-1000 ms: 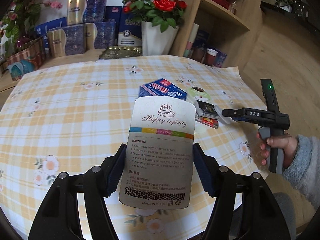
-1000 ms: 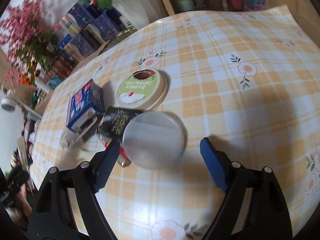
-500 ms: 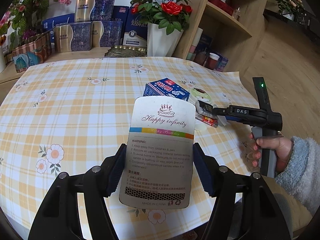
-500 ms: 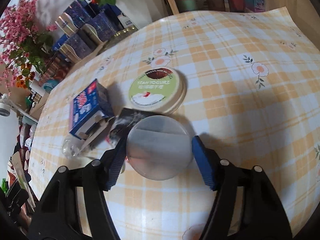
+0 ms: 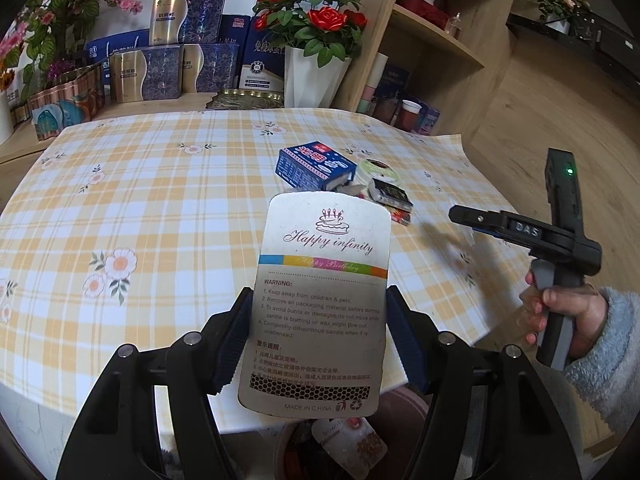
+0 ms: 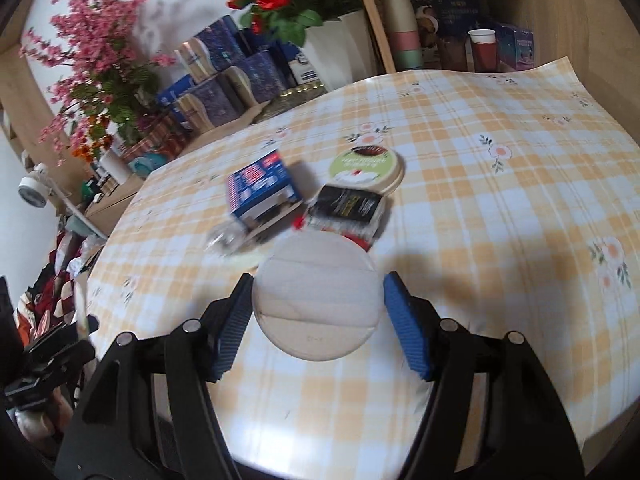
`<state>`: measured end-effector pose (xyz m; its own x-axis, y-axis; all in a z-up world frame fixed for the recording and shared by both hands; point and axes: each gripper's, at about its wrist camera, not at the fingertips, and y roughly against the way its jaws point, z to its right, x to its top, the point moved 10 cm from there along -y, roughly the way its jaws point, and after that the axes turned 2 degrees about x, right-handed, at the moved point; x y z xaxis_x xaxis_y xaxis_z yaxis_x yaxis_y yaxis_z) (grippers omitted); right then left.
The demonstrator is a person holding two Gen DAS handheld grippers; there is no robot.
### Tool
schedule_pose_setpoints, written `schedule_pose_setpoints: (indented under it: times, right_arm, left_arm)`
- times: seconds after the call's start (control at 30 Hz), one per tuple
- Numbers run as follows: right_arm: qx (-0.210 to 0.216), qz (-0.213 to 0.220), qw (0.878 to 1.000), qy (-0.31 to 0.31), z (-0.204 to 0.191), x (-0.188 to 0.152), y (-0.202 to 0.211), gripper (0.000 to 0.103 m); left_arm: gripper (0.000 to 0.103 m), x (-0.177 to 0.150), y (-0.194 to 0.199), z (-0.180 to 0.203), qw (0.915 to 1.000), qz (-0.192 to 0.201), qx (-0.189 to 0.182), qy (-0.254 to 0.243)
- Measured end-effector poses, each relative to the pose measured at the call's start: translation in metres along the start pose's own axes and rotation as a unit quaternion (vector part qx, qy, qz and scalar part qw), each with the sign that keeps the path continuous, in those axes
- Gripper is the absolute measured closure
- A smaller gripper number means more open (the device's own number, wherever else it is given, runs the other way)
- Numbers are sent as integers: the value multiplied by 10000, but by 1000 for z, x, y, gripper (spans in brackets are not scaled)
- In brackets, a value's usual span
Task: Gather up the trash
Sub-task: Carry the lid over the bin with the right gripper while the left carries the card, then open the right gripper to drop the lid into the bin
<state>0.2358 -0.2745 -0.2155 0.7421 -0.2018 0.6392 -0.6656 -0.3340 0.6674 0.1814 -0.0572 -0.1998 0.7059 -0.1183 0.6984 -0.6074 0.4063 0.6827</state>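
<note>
My left gripper (image 5: 318,336) is shut on a white "Happy infinity" candle card (image 5: 324,300), held above the table's near edge, over a bin (image 5: 344,440) with wrappers in it. My right gripper (image 6: 318,320) is shut on a round translucent lid (image 6: 318,298), lifted above the table; it also shows in the left wrist view (image 5: 464,220). On the table lie a blue box (image 6: 260,188), a green yogurt lid (image 6: 366,166), a black packet (image 6: 348,206) over a red wrapper, and a clear crumpled plastic piece (image 6: 222,240).
The round table has a yellow plaid floral cloth (image 5: 140,208). Behind it stand a white vase of red roses (image 5: 312,68), stacked gift boxes (image 5: 176,52) and wooden shelves (image 5: 432,40) with cups. Pink flowers (image 6: 92,60) stand at the left.
My right gripper closed on the round lid and lifted it back from the trash pile. My left gripper drew back with the card to the table's near edge, bringing the bin into view.
</note>
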Motion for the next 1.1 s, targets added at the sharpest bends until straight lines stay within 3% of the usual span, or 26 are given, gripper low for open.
schedule_pose_setpoints:
  times: [0.43,0.77,1.1]
  right_arm:
    - [348,-280,9985,300,-57,-103,46,37]
    - [347,-981,9925,636,-85,-187,24,37]
    - [241,-1282,9904,465,-75,-209,11,35]
  left_arm:
    - [39,-36,58,11,9998,199,-69,-32]
    - [39,-58,73,10,9998,191,-68,21]
    - [39,-66,73,9,9999,131,-53,44]
